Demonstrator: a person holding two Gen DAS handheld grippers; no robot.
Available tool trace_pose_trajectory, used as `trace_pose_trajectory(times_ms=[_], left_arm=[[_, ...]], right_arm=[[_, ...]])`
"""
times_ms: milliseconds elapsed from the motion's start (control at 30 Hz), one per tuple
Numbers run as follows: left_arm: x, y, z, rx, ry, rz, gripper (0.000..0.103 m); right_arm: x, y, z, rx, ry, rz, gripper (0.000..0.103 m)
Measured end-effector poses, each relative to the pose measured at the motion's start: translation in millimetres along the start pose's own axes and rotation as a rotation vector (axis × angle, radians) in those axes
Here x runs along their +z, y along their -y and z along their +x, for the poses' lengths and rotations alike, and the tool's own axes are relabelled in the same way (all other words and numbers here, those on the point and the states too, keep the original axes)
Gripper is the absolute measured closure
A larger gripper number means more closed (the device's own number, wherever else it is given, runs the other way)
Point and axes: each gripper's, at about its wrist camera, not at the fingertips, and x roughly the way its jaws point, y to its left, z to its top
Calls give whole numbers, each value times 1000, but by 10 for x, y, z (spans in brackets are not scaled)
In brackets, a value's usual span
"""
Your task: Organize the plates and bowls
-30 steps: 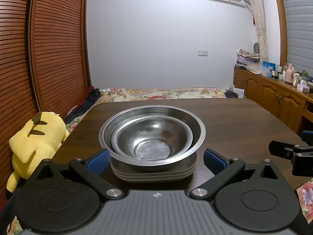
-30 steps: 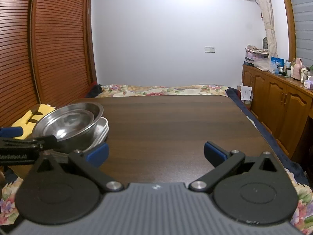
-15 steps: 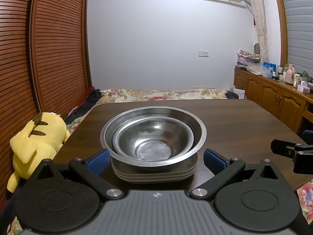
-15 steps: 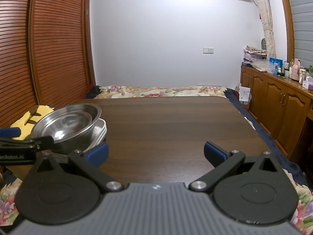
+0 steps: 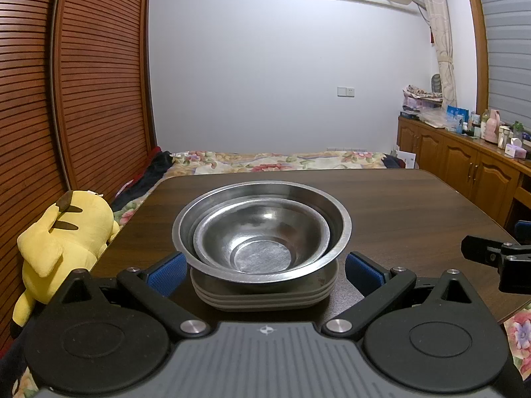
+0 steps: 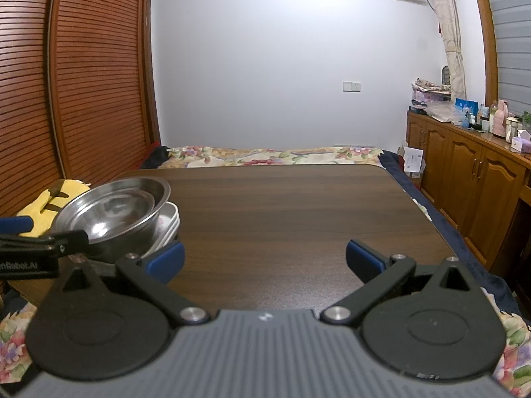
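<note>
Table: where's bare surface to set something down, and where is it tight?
Free: the table from the plate stack rightward to its right edge, and the far strip toward the bed. Crowded: near-left corner, where nested bowls on the stack sit between the open left gripper fingers.

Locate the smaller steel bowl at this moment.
In the left wrist view the smaller steel bowl sits nested inside the larger steel bowl, atop the stacked plates, near the table's left edge.
</note>
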Motion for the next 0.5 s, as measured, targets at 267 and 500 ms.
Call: trace_pose_trajectory(times_ms=[267,500], left_arm=[[4,-7,-3,0,0,0,0],[5,-8,-4,0,0,0,0]], right_arm=[[-5,-2,-2,0,2,0,0],[0,-7,-1,-1,2,-2,0]])
